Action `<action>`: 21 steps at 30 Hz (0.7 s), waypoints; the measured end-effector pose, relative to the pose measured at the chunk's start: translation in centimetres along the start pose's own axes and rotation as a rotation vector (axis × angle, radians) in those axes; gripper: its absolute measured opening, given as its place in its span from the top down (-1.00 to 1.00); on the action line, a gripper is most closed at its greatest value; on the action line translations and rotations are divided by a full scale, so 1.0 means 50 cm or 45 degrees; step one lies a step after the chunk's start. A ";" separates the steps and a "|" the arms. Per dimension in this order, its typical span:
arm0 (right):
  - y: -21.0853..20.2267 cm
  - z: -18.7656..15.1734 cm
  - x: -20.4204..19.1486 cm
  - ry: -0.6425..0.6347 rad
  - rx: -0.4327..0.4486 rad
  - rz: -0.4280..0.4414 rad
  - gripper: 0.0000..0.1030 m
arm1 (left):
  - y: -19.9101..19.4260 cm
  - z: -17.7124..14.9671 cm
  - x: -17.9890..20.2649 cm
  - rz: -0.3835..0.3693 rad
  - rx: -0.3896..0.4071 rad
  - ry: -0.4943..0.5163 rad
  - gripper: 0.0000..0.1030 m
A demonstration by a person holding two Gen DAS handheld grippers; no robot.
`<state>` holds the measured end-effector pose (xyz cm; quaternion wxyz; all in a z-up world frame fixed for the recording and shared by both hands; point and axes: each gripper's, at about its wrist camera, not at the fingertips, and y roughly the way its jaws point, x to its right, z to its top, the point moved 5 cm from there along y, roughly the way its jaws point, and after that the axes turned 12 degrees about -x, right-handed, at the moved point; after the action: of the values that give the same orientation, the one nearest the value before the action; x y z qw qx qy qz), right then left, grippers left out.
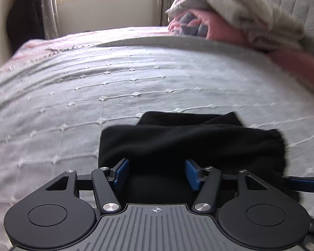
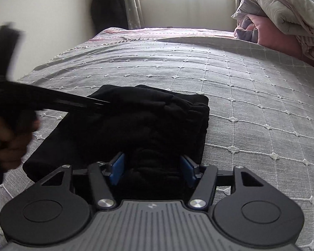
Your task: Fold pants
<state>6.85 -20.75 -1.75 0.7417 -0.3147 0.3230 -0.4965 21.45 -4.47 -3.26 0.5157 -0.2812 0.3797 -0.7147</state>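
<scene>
Grey quilted bedspread (image 2: 240,87), folded black pants (image 2: 136,125) on it, left claw (image 1: 157,173) and right claw (image 2: 151,170) both spread wide, fabric between the jaws

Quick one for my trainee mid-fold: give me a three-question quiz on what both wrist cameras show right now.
1. True or false: the black pants lie in a folded bundle on the grey bedspread.
2. The left gripper has its jaws: A) wide apart, B) shut flat.
3. Fill in: the piled bedding sits on the bed's far ____ side, seen from the right wrist view.

Key: 1 true; 2 A; 3 right. The right gripper also stands open over the pants.
</scene>
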 end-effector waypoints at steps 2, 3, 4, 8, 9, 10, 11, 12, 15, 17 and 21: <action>-0.001 -0.001 0.002 -0.004 -0.001 0.006 -0.64 | 0.016 0.014 -0.007 0.034 -0.016 -0.020 -0.14; -0.001 -0.002 0.002 -0.007 -0.001 0.008 -0.64 | 0.024 0.016 -0.010 0.056 -0.020 -0.033 -0.14; -0.001 -0.002 0.003 -0.007 -0.001 0.011 -0.64 | 0.030 0.013 -0.015 0.075 -0.019 -0.050 -0.15; 0.002 -0.001 0.007 -0.005 -0.005 0.022 -0.65 | 0.025 0.008 -0.022 0.122 0.016 -0.075 -0.17; 0.003 -0.001 0.009 0.001 -0.008 0.025 -0.67 | 0.015 0.005 -0.024 0.145 0.027 -0.091 -0.17; 0.005 -0.001 0.012 0.016 -0.018 0.032 -0.69 | 0.006 0.001 -0.027 0.168 0.037 -0.103 -0.17; 0.007 -0.002 0.015 0.036 -0.026 0.050 -0.69 | -0.005 -0.005 -0.030 0.197 0.044 -0.114 -0.17; 0.010 -0.003 0.019 0.059 -0.042 0.079 -0.70 | -0.016 -0.012 -0.031 0.224 0.046 -0.119 -0.14; 0.011 -0.004 0.024 0.078 -0.051 0.105 -0.71 | -0.052 -0.042 -0.030 0.254 0.074 -0.116 -0.14; 0.009 -0.004 0.025 0.087 -0.053 0.113 -0.72 | -0.072 -0.064 -0.032 0.262 0.080 -0.132 -0.16; 0.010 -0.004 0.031 0.108 -0.063 0.138 -0.75 | -0.113 -0.107 -0.023 0.277 0.108 -0.121 -0.20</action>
<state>7.42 -22.10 -2.52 0.7450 -0.2938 0.3829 -0.4605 14.58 -1.02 -1.53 0.6190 -0.2499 0.3524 -0.6559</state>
